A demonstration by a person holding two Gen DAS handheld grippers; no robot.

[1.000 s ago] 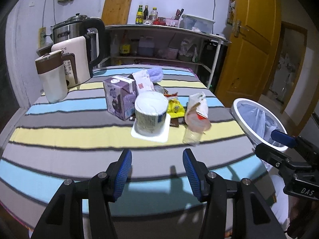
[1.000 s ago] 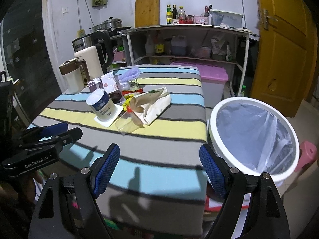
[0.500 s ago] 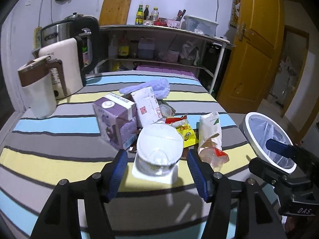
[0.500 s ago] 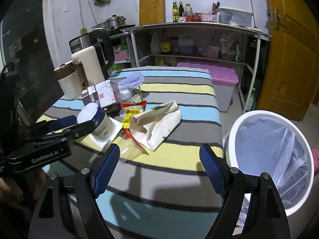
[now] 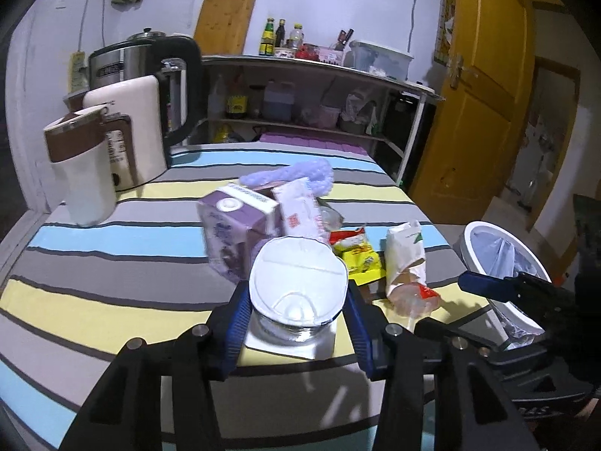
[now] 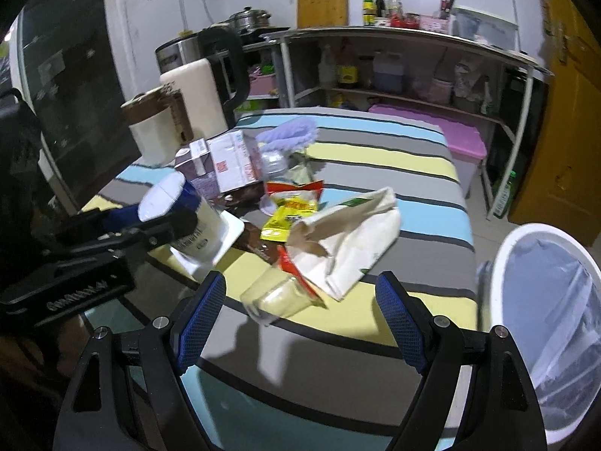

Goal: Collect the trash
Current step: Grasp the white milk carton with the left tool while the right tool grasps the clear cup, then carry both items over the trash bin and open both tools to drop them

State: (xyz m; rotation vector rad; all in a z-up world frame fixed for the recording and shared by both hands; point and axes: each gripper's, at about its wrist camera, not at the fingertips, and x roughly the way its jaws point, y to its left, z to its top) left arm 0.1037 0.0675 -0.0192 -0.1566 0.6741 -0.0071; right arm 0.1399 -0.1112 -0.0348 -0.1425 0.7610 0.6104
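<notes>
A pile of trash lies on the striped table [image 5: 94,248]. A white lidded cup [image 5: 296,274] stands on a white square sheet. My left gripper [image 5: 296,300] straddles the cup, its jaws closing, and the blue pads touch the cup's sides. Behind the cup are a purple carton [image 5: 233,233], a white packet [image 5: 300,214] and a yellow snack wrapper [image 5: 360,259]. My right gripper [image 6: 300,319] is open and holds nothing. Just ahead of it lie a clear plastic cup [image 6: 278,297] and a crumpled paper bag [image 6: 345,240].
A white bin [image 6: 503,263] lined with a plastic bag stands on the floor off the table's right edge. Kettles [image 5: 124,139] and a white jug [image 5: 82,173] stand at the table's back left. A shelf unit [image 5: 319,71] and a yellow door [image 5: 480,112] are behind.
Both grippers moved forward over the table toward the pile. The left gripper's fingers came around the white cup and narrowed onto it. The right gripper stayed wide open.
</notes>
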